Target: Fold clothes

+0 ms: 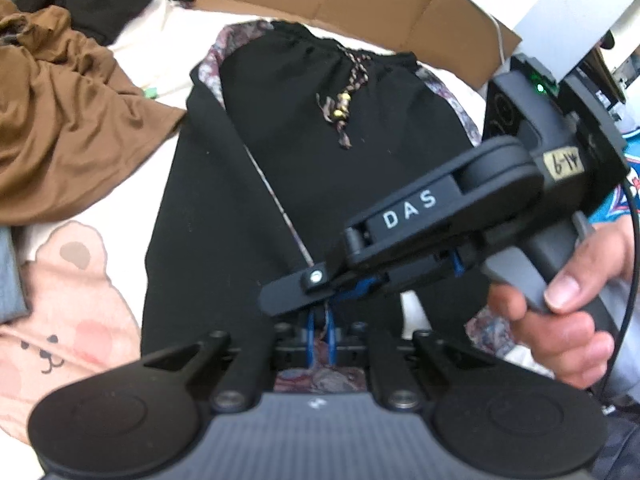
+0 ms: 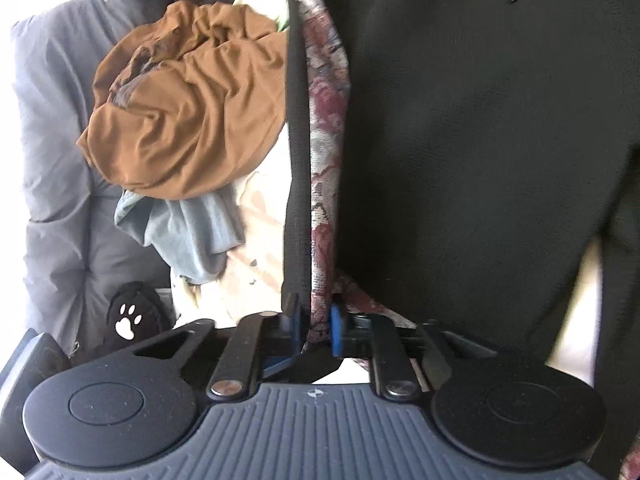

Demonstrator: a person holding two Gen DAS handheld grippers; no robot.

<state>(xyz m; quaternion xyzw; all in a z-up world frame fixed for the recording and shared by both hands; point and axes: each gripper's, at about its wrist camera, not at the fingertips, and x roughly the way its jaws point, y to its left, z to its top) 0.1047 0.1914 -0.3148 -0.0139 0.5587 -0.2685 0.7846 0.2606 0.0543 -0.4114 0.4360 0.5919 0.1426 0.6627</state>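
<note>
Left gripper (image 1: 320, 326) seemingly clamping black trousers (image 1: 320, 120) | right gripper (image 2: 316, 326) pinching patterned trim (image 2: 326, 120)

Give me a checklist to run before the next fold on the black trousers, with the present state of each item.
1. Right gripper holds the trousers: ok, shut on the patterned hem.
2. Left gripper holds the trousers: ok, patterned cloth sits pinched between its fingers.
3. Black trousers lie flat: ok at the waist; the near end is hidden by the grippers.
4. Drawstring is tucked away: not ok, it lies loose on the front.
5. Brown garment is off the trousers: cannot tell, its edge reaches the left leg.
6. Grippers apart: not ok, the right one crosses just above the left one's fingers.
</note>
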